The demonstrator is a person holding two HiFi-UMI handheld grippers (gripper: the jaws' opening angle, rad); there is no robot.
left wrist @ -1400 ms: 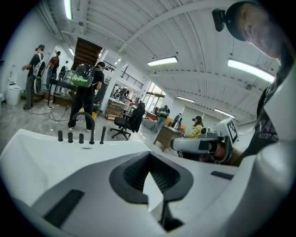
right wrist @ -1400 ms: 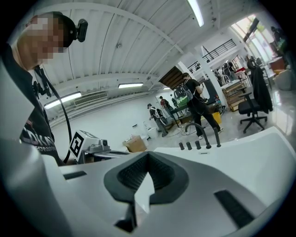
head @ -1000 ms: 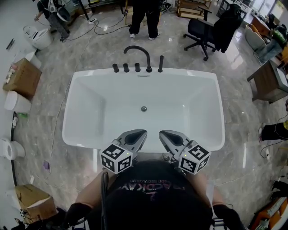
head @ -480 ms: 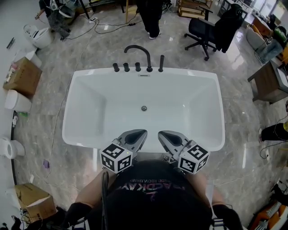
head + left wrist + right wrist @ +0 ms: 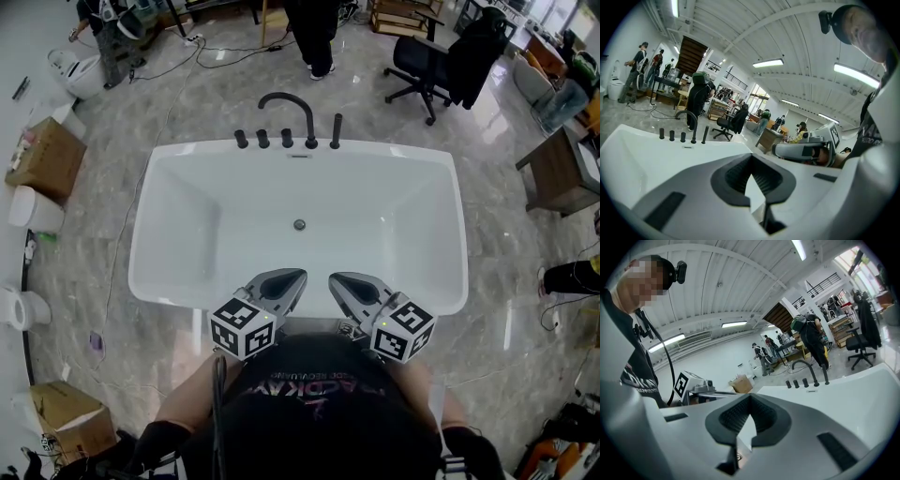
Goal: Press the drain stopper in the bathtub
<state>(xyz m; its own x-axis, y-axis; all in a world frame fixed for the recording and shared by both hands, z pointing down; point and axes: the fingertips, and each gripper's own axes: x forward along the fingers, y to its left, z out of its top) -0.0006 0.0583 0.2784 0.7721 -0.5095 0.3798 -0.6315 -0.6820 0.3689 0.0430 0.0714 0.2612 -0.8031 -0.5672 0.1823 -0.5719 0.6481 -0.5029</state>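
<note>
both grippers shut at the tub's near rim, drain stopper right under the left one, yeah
No: the head view shows the drain stopper mid-floor in the bathtub, ahead of both the left gripper and right gripper. The rest holds.

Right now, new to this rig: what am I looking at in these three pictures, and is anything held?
There is no robot arm here: a person holds a two-jaw gripper in each hand. The head view comes from a camera on the person's head, looking steeply down. In it the left gripper and the right gripper sit side by side over the near edge of the white rectangular bathtub. The black-and-white marker cubes are parts of the grippers.

The other two pictures come from wide-angle cameras riding on each gripper, looking along its jaws. In both, the jaws are together with nothing between them, so nothing is held.

The small round metal drain stopper lies mid-floor in the tub, untouched. A curved black faucet stands on the far rim.
</note>
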